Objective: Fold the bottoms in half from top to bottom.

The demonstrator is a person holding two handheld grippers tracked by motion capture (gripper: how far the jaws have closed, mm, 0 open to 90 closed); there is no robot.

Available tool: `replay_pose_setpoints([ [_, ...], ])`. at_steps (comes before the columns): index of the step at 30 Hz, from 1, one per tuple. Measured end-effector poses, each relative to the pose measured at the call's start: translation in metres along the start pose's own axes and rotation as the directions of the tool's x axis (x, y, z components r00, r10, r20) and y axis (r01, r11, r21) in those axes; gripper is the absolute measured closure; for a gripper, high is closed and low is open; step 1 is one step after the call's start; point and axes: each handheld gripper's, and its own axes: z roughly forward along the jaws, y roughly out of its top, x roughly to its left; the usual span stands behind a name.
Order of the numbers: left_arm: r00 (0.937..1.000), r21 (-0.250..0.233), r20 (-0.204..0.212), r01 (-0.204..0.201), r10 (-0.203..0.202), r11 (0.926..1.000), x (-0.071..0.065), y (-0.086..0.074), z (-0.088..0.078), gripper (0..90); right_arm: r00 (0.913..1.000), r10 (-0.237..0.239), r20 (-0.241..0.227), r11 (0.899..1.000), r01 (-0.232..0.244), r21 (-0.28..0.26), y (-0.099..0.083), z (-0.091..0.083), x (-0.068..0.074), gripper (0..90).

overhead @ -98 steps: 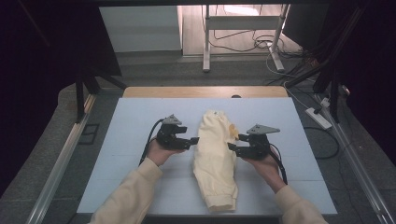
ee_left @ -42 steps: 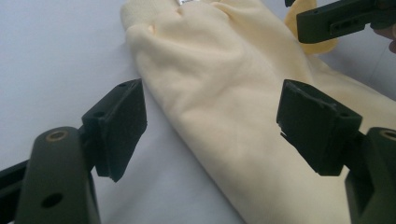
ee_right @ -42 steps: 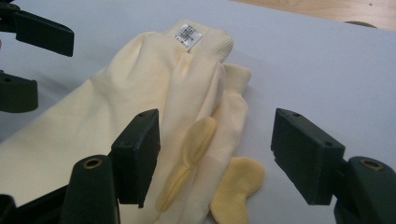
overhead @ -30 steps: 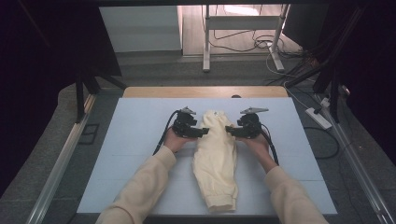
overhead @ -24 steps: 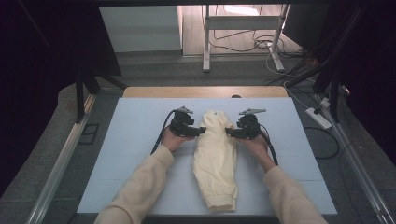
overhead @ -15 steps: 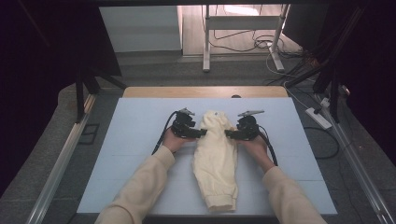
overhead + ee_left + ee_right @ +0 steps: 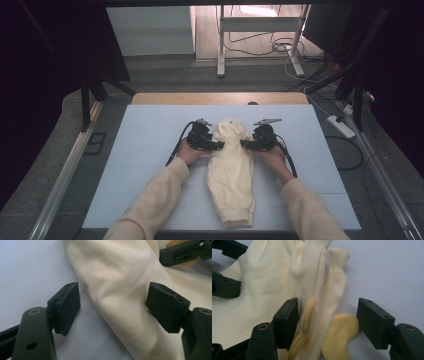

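Two grippers flank the far end of a cream sweatshirt [image 7: 231, 172], which lies folded lengthwise in the middle of the pale blue table [image 7: 135, 150], ribbed hem toward me. My left gripper [image 7: 113, 306] has its jaws apart with a soft ridge of the cloth between them; the pads stand clear of it, so it grasps nothing yet. My right gripper [image 7: 328, 323] straddles the stacked folds near a ribbed cuff [image 7: 339, 256] and a yellow patch of lining [image 7: 339, 336]; one pad rests against the fabric, the other stands off, and the jaws have just been closing a little. I judge the garment light, limp and prone to slumping, so I'd pinch through several layers at the edge folds, not the smooth middle. No label or lettering is readable.
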Motion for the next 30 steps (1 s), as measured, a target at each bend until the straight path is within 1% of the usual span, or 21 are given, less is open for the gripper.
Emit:
replay_pose_setpoints([
  [2,1.0000,-0.003,0.001,-0.004,0.004,1.0000,-0.0003,-0.0001,0.0006,27.4,1.0000,-0.001,-0.005,1.000,0.001,0.001,0.0001,0.0000,0.0000,36.5],
  [4,0.9999,-0.006,0.013,0.004,-0.004,1.0000,0.0002,-0.0001,0.0010,29.7,1.0000,-0.002,-0.008,1.000,0.002,0.002,0.0002,-0.0001,-0.0002,37.7],
  [5,0.9999,-0.007,0.015,0.005,-0.005,1.0000,0.0002,-0.0002,0.0011,31.6,0.9999,-0.003,-0.013,1.000,0.003,0.002,0.0002,-0.0001,0.0000,39.6],
  [7,0.9994,-0.008,0.034,0.009,-0.008,0.9999,-0.0002,-0.0003,0.0017,36.6,0.9998,-0.003,-0.021,1.000,0.003,0.001,0.0003,0.0000,0.0005,42.4],
  [8,0.9990,-0.007,0.042,0.014,-0.013,0.9999,-0.0005,-0.0002,0.0019,38.4,0.9997,-0.005,-0.025,1.000,0.005,0.001,0.0005,0.0000,0.0010,45.0],
  [9,0.9988,-0.006,0.047,0.012,-0.012,0.9999,-0.0007,-0.0001,0.0019,40.8,0.9993,-0.005,-0.036,1.000,0.005,0.004,0.0008,-0.0001,0.0017,49.9],
  [10,0.9986,-0.003,0.052,0.009,-0.009,1.0000,-0.0008,-0.0002,0.0019,43.1,0.9987,-0.003,-0.051,1.000,0.003,0.005,0.0007,-0.0001,0.0019,52.8],
  [13,0.9971,0.006,0.076,0.009,-0.009,0.9999,-0.0007,-0.0006,0.0020,52.6,0.9975,0.002,-0.071,1.000,-0.001,0.004,0.0007,0.0003,0.0021,58.8],
  [16,0.9954,0.017,0.095,-0.010,0.008,0.9998,-0.0011,-0.0013,0.0029,65.9,0.9945,0.014,-0.104,1.000,-0.014,0.007,0.0003,0.0005,0.0016,65.3],
  [17,0.9954,0.019,0.095,-0.014,0.012,0.9997,-0.0015,-0.0013,0.0030,69.4,0.9934,0.018,-0.114,1.000,-0.017,0.007,0.0002,0.0007,0.0017,66.6],
  [19,0.9956,0.020,0.092,-0.021,0.019,0.9996,-0.0026,-0.0009,0.0027,72.9,0.9931,0.014,-0.116,1.000,-0.013,0.010,0.0005,0.0004,0.0022,68.9],
  [23,0.9965,0.018,0.071,-0.045,0.044,0.9988,-0.0053,0.0000,0.0007,75.9,0.9931,0.000,-0.117,1.000,0.001,0.005,0.0006,0.0000,0.0035,72.3],
  [30,0.9967,-0.003,0.055,-0.060,0.060,0.9982,-0.0086,0.0025,-0.0061,78.9,0.9942,-0.026,-0.104,1.000,0.025,-0.013,0.0014,-0.0032,0.0057,75.4],
])
